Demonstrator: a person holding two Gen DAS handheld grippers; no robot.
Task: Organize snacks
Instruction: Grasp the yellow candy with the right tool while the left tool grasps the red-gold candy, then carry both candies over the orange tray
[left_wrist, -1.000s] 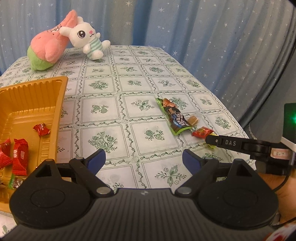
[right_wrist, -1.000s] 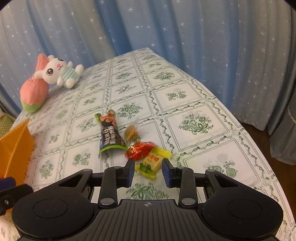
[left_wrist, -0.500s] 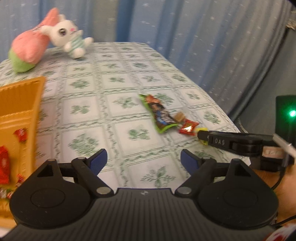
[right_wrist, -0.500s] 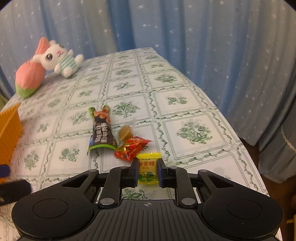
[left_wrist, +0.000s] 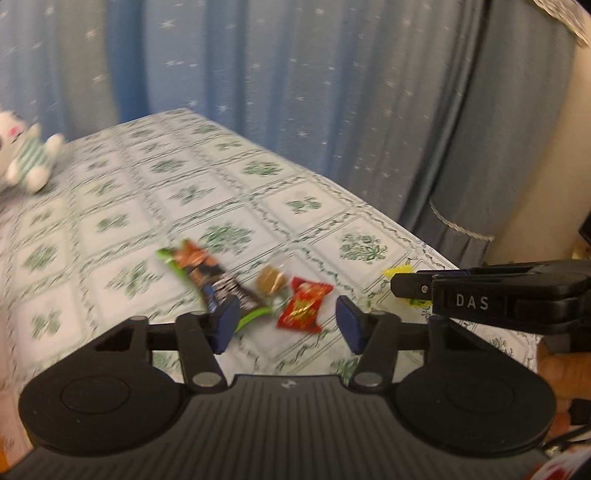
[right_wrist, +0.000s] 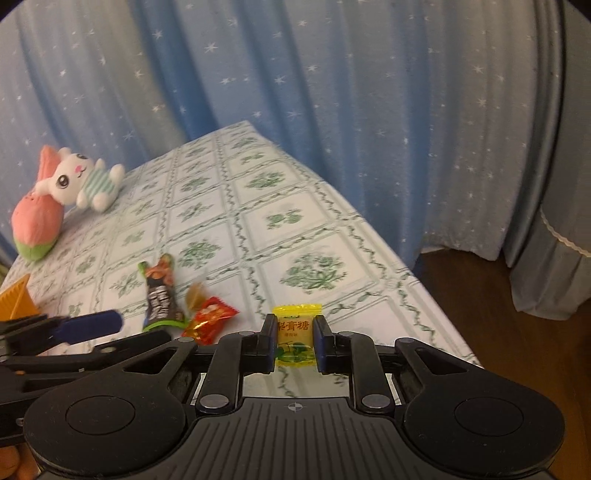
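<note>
Star-speckled blue curtains (right_wrist: 332, 110), brown floor (right_wrist: 461, 280)

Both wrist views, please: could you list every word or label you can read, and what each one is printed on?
"DAS": white letters on the side of the right gripper, left wrist view.
"梨膏糖": red characters on the yellow candy between the right gripper's fingers.
Dark snack bar: white lettering, too blurred to read.
Red candy: print too small to read.
</note>
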